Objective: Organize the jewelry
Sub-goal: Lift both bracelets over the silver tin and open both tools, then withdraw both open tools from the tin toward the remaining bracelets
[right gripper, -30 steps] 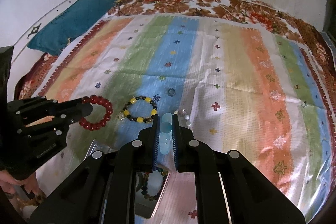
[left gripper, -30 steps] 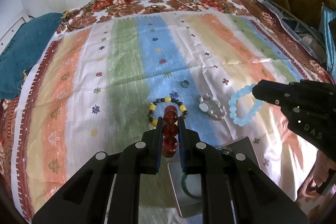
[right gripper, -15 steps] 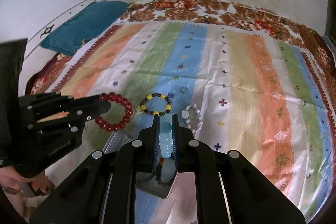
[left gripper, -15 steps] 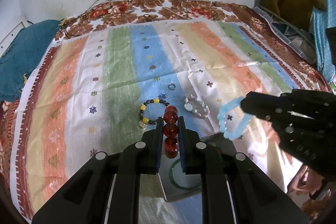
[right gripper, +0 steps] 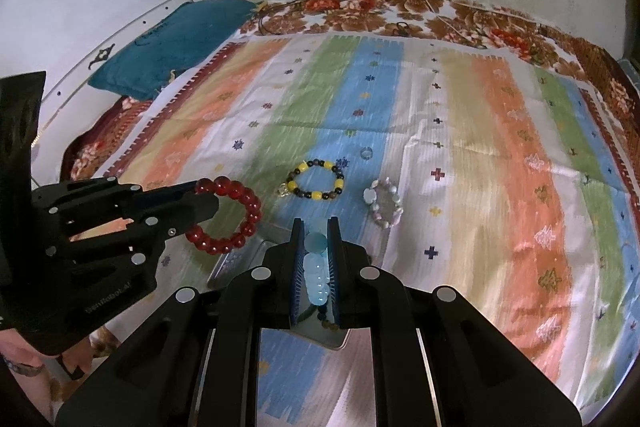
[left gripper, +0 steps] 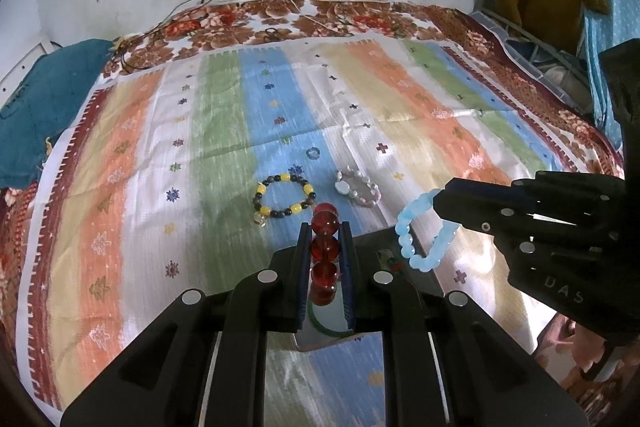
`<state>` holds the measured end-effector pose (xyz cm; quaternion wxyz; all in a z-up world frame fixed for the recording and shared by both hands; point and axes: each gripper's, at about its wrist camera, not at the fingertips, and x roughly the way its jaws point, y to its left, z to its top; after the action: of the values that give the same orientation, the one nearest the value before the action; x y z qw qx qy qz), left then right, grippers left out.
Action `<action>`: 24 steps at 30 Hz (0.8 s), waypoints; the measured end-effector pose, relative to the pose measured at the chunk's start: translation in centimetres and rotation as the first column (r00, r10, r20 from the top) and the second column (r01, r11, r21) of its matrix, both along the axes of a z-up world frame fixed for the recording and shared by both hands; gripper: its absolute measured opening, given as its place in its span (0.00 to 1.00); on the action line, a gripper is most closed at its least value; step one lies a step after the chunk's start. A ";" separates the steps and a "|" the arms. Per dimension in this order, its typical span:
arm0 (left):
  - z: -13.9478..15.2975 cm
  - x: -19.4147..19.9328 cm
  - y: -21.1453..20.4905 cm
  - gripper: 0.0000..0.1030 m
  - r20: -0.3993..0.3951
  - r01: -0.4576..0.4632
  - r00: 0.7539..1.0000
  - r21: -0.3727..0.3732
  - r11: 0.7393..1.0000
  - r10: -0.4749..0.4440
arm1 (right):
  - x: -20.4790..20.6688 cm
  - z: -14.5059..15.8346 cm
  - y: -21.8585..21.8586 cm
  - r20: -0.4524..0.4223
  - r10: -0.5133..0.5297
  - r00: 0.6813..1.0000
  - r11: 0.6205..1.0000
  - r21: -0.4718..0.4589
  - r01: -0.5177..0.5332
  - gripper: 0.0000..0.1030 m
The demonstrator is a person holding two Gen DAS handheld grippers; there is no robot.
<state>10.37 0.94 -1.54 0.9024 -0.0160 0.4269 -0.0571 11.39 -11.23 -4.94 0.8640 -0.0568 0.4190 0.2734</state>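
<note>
Now my left gripper (left gripper: 325,259) clamps the red bracelet (left gripper: 325,247) and my right gripper (right gripper: 316,267) the blue bracelet (right gripper: 316,267), both lifted clear, probably bound for the tray (right gripper: 240,259).

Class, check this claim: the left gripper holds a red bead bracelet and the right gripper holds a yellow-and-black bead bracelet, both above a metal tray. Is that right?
Not quite. The right gripper holds the pale blue bracelet, as both wrist views show. The yellow-and-black bracelet lies on the striped cloth. The rest stands: the left gripper holds the red bracelet, both above the metal tray.
</note>
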 end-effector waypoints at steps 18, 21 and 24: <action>-1.1 0.6 3.1 0.48 -0.036 -0.120 0.992 -0.061 0.991 0.118 | 1.8 -1.4 -1.8 -0.052 -0.092 0.994 0.996 -0.002 0.092 0.37; -1.7 1.0 3.5 0.53 -0.051 -0.137 0.990 -0.069 0.988 0.134 | 2.1 -1.5 -1.8 -0.050 -0.092 0.994 0.996 -0.009 0.092 0.43; -2.3 1.5 3.5 0.54 -0.061 -0.145 0.988 -0.029 0.989 0.143 | 2.6 -1.7 -1.5 -0.049 -0.080 0.996 0.997 -0.025 0.079 0.50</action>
<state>11.91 4.43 -3.81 0.8908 -0.0637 0.4500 0.0017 13.98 -12.72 -6.68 0.8627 -0.0430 0.4456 0.2352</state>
